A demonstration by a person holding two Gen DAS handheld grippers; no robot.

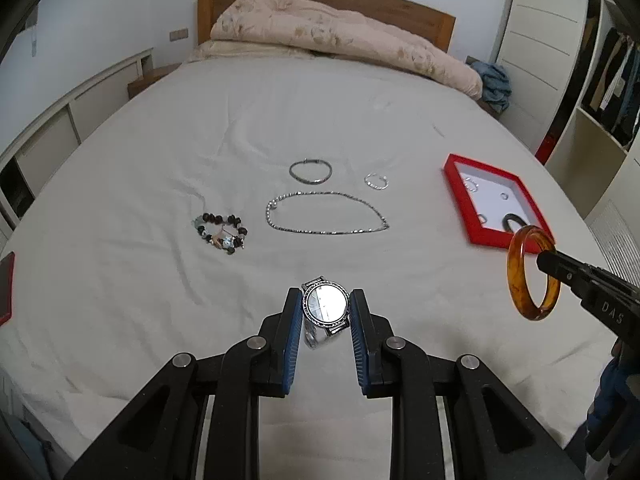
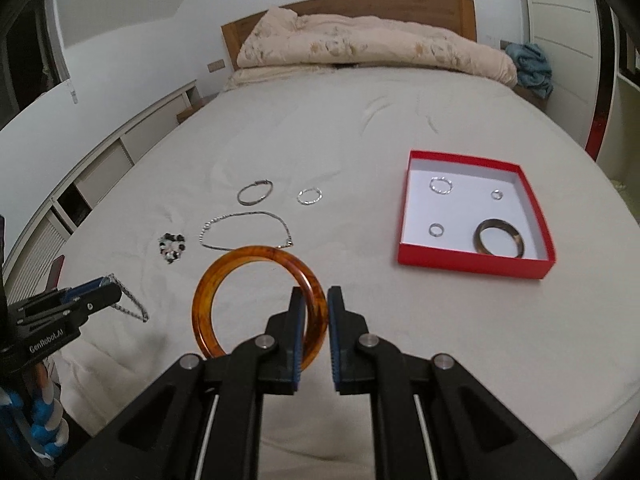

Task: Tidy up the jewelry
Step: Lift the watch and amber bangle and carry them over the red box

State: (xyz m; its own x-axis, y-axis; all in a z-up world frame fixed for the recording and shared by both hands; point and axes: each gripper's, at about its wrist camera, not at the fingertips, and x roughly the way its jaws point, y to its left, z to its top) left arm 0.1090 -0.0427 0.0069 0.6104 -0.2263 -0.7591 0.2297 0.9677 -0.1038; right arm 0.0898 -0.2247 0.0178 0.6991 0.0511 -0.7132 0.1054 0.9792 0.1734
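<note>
My left gripper (image 1: pixel 326 300) is shut on a silver watch (image 1: pixel 325 306), held above the white bed sheet. My right gripper (image 2: pixel 318 300) is shut on an amber bangle (image 2: pixel 256 304), held in the air; the bangle also shows in the left wrist view (image 1: pixel 534 274). A red box (image 2: pixel 476 264) with a white floor lies to the right and holds a dark bangle (image 2: pixel 499 237) and three small rings. On the sheet lie a silver chain necklace (image 1: pixel 326 212), a beaded bracelet (image 1: pixel 224 232), a silver bangle (image 1: pixel 311 171) and a small silver bracelet (image 1: pixel 376 181).
A rumpled beige duvet (image 1: pixel 340 40) lies along the wooden headboard. A blue cloth (image 1: pixel 495 82) sits at the bed's far right corner. A red object (image 1: pixel 6 288) lies at the left edge of the bed. Wardrobe shelves stand on the right.
</note>
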